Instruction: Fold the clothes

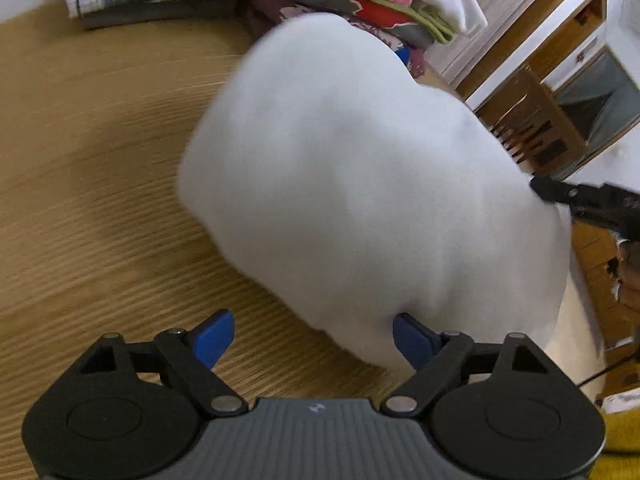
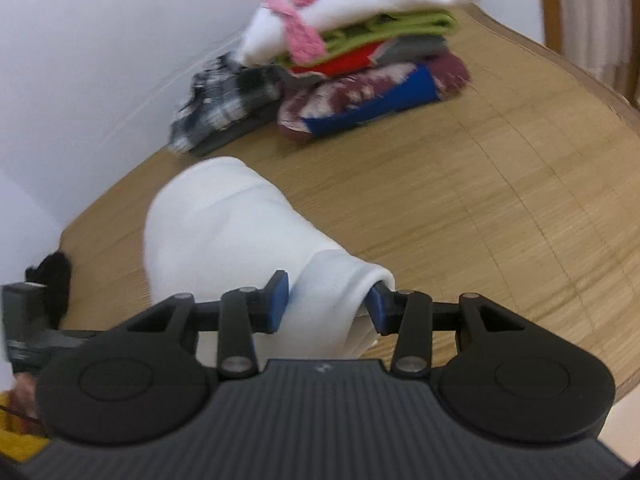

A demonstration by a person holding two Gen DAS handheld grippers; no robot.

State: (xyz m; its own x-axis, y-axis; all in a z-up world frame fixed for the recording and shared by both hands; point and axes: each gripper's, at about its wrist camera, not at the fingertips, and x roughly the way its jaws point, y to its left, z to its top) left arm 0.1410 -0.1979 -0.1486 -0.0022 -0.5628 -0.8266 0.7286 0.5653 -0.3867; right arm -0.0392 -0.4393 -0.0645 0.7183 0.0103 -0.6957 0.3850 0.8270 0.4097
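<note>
Woven mat surface (image 2: pixel 500 200) under stacked folded clothes (image 2: pixel 360 60), white garment (image 2: pixel 224 232)

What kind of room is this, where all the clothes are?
Probably a room in a home, maybe a bedroom. A woven straw mat covers the surface, a stack of folded clothes sits by a plain white wall, and wooden furniture stands beyond the mat.
</note>
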